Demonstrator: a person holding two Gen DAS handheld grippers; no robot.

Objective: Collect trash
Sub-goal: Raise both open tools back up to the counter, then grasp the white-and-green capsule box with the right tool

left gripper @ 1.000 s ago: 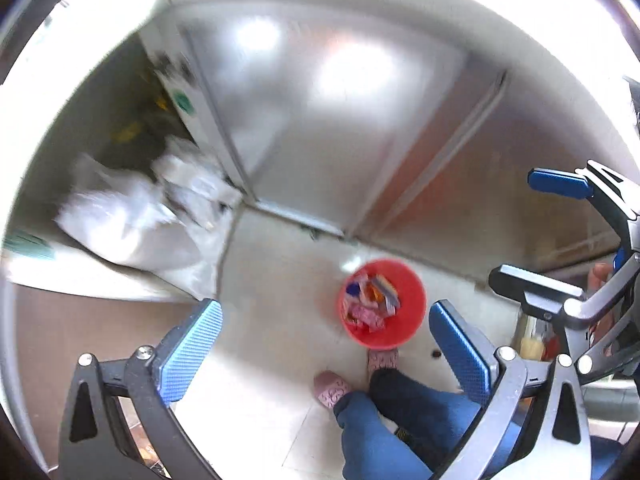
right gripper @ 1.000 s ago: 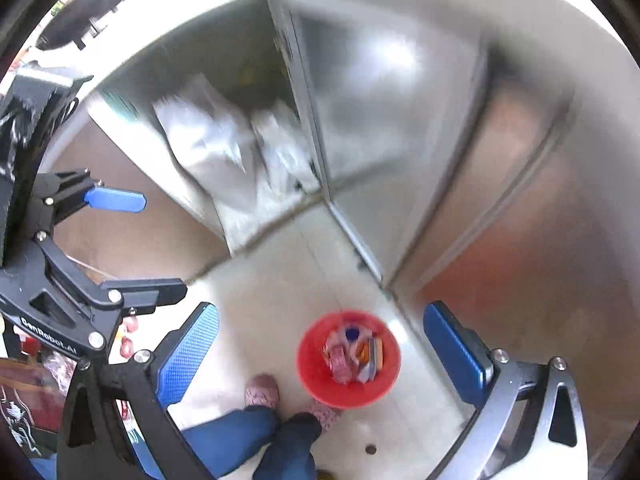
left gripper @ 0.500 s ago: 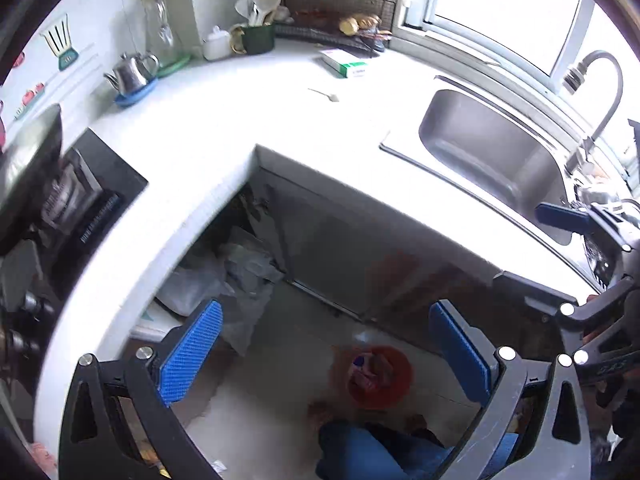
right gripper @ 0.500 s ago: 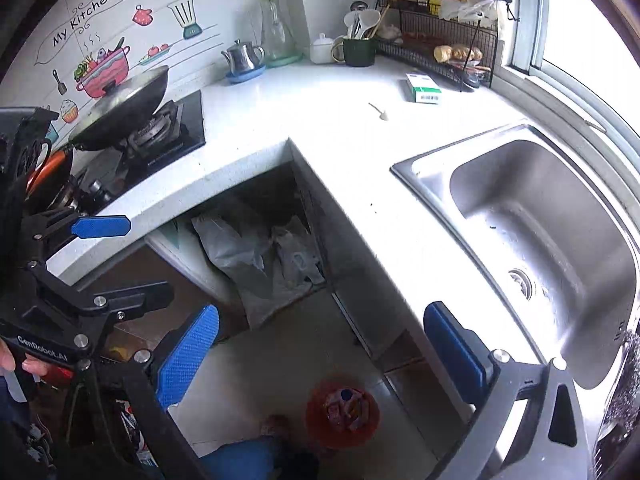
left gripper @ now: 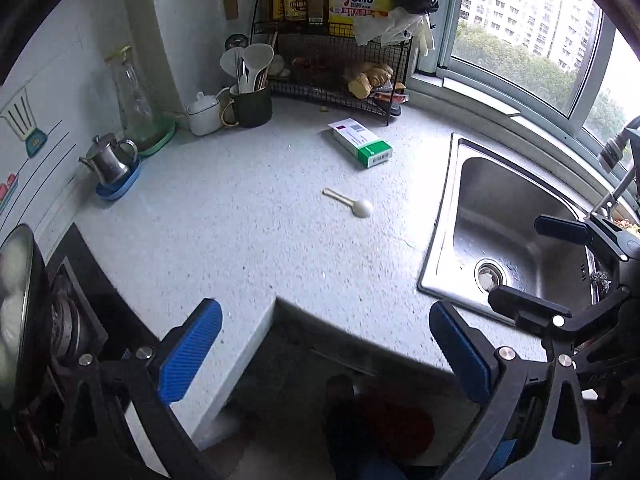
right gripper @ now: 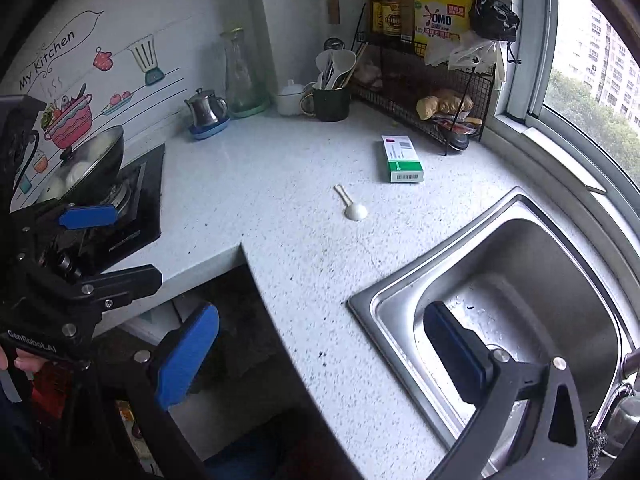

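The white plastic spoon (left gripper: pixel 352 203) is lying flat on the counter (left gripper: pixel 240 240), left of the sink (left gripper: pixel 516 240), with the green-and-white box (left gripper: pixel 360 142) just behind it toward the wire rack (left gripper: pixel 340 76); both look like the trash you are going for. You are holding the left gripper (left gripper: pixel 326 354) and right gripper (right gripper: pixel 320 356) out over the counter's near edge, well short of the spoon, jaws spread wide and empty. Judging from here, you are wanting the spoon first: come in low, straddle the handle crosswise, since the bowl is likely skidding away. The red bin (left gripper: pixel 384 424) is sitting dim on the floor below the counter, ready for drops.
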